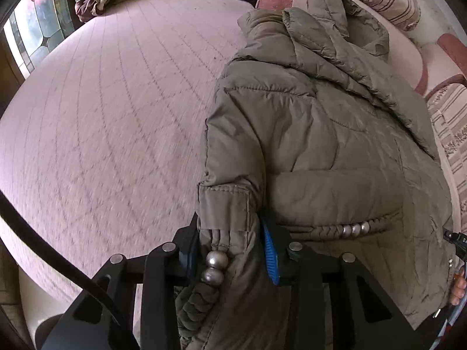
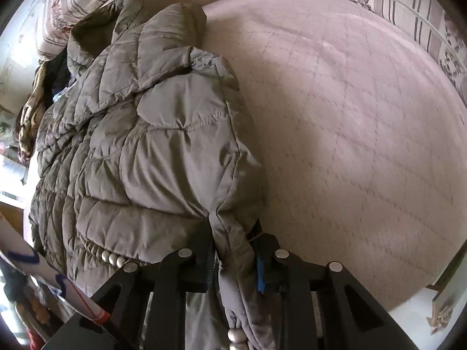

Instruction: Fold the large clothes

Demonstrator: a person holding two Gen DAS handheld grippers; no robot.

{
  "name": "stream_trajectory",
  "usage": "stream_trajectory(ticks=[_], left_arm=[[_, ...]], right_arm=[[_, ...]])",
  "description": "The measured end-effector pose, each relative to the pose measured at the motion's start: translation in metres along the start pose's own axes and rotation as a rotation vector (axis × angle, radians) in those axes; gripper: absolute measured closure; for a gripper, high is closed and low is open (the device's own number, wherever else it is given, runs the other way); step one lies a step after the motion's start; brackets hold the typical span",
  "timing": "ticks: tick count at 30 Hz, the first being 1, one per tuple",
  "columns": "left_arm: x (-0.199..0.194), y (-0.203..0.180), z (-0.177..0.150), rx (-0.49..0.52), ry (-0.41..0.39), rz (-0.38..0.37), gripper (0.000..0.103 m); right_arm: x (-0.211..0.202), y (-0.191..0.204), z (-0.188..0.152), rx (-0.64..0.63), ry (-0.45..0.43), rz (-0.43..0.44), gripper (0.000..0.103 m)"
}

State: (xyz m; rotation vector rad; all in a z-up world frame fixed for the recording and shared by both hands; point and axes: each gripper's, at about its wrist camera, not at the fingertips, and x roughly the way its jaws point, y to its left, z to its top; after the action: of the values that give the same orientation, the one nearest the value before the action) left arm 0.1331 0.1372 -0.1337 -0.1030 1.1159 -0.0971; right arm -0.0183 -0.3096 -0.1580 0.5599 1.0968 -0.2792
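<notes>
While both claws pinched the near hem of the jacket (image 1: 315, 134), left claw (image 1: 230, 250) and right claw (image 2: 233, 250) faced its length running away across the bed (image 1: 102, 131) toward the hood.

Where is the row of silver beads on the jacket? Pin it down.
In the left wrist view the silver beads sit low on the right, strung along the jacket hem; in the right wrist view they are lower left.

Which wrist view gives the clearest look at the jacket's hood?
The left wrist view: the hood of the olive puffer jacket lies spread with its opening visible against the bed. In the right wrist view the hood is bunched, seen side-on.
</notes>
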Motion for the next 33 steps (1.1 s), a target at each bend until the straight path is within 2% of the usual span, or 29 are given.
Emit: stream_trajectory(ticks=[3, 7, 9, 11, 13, 16, 19, 23, 26, 29, 33], left_arm=[[0.003, -0.004, 0.004, -0.002, 0.003, 0.018, 0.068], [-0.006, -0.005, -0.012, 0.009, -0.021, 0.048, 0.067], [-0.015, -0.003, -0.023, 0.025, -0.044, 0.08, 0.064], [-0.028, -0.001, -0.036, 0.05, -0.073, 0.124, 0.058], [-0.043, 0.001, -0.051, 0.079, -0.086, 0.153, 0.058], [-0.065, 0.006, -0.062, 0.101, -0.095, 0.165, 0.058], [-0.083, 0.002, -0.058, 0.105, -0.124, 0.152, 0.058], [-0.095, -0.016, -0.041, 0.108, -0.18, 0.14, 0.051], [-0.097, -0.032, -0.029, 0.131, -0.216, 0.142, 0.043], [-0.089, -0.047, -0.016, 0.154, -0.23, 0.162, 0.043], [-0.074, -0.06, 0.005, 0.161, -0.224, 0.147, 0.043]], right_arm=[[0.006, 0.007, 0.005, 0.01, -0.006, -0.013, 0.08], [0.003, 0.003, -0.001, 0.02, -0.017, 0.0, 0.08], [-0.003, -0.002, -0.009, 0.012, -0.035, 0.002, 0.076], [-0.017, -0.009, -0.024, 0.009, -0.057, -0.007, 0.067], [-0.033, -0.008, -0.036, -0.001, -0.074, -0.008, 0.067], [-0.057, -0.009, -0.046, -0.022, -0.085, -0.005, 0.06], [-0.085, -0.002, -0.051, -0.043, -0.118, 0.02, 0.052], [-0.108, 0.03, -0.043, -0.077, -0.151, 0.092, 0.052], [-0.114, 0.069, -0.031, -0.13, -0.166, 0.124, 0.05], [-0.107, 0.109, -0.016, -0.189, -0.171, 0.126, 0.045], [-0.098, 0.154, 0.005, -0.244, -0.166, 0.131, 0.045]])
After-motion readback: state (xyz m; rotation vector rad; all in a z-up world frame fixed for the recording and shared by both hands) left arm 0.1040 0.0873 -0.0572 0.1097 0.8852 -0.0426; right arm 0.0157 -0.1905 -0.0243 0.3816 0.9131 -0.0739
